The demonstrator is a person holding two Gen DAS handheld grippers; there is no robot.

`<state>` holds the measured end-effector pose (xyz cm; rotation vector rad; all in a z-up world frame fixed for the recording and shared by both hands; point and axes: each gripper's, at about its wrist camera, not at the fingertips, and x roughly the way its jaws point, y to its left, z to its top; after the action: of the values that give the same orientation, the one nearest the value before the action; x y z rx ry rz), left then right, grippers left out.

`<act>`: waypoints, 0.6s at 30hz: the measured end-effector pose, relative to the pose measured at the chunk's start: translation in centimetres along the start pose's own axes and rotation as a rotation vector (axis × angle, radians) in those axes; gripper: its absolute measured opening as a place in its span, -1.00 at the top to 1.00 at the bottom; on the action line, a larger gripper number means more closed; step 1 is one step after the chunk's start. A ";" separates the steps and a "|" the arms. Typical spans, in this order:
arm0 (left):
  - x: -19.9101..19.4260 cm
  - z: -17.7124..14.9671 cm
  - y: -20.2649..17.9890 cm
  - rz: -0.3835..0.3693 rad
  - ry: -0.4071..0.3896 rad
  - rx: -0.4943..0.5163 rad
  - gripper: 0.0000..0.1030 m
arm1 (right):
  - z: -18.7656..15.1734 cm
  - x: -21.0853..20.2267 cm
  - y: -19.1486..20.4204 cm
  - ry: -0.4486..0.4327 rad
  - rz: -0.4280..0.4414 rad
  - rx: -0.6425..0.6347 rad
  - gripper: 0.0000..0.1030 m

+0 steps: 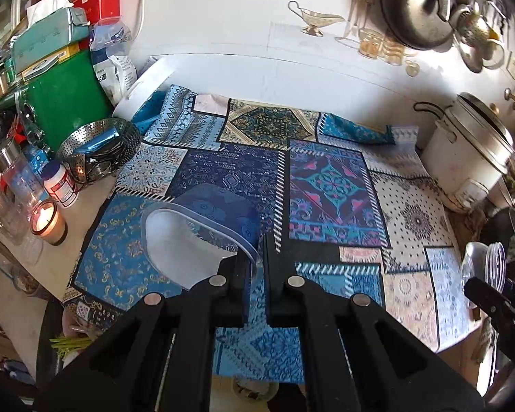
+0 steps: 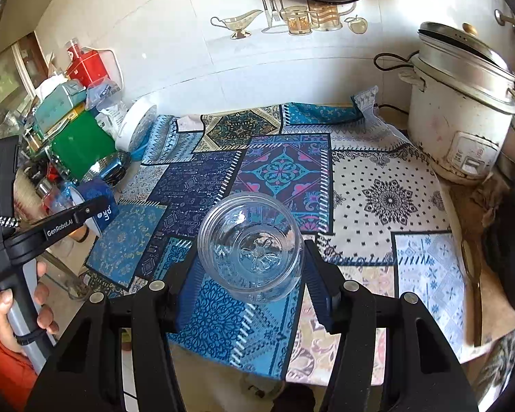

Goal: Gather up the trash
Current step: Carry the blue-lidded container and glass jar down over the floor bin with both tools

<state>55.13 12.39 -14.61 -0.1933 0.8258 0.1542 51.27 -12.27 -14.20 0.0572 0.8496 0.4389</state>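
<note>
1. Left wrist view: the left gripper has its jaws closed on the rim of a blue paper cup, held tilted above the patterned cloth. The cup's white inside faces the camera. A lit candle stands on the counter to the left, beside a strainer. The right gripper shows at the right edge with a clear cup.

2. Right wrist view: the right gripper clamps a clear plastic cup between its pads, mouth toward the camera, above the cloth. A rice cooker stands at the right. A hand holds the left gripper at the left, the blue cup in its jaws.
</note>
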 end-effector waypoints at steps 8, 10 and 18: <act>-6.9 -9.5 4.0 -0.080 0.026 0.110 0.91 | -8.8 -2.9 6.2 0.003 -0.071 0.069 -0.01; -8.3 -12.2 5.2 -0.092 0.049 0.114 0.91 | -10.8 -3.5 7.9 0.006 -0.077 0.075 -0.01; -11.2 -19.3 7.3 -0.127 0.157 0.145 0.91 | -16.5 -6.0 12.6 0.057 -0.083 0.097 -0.01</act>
<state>32.32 14.40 -19.84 -0.1214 0.9739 -0.0411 31.17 -5.26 -18.09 0.0987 0.9256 0.3223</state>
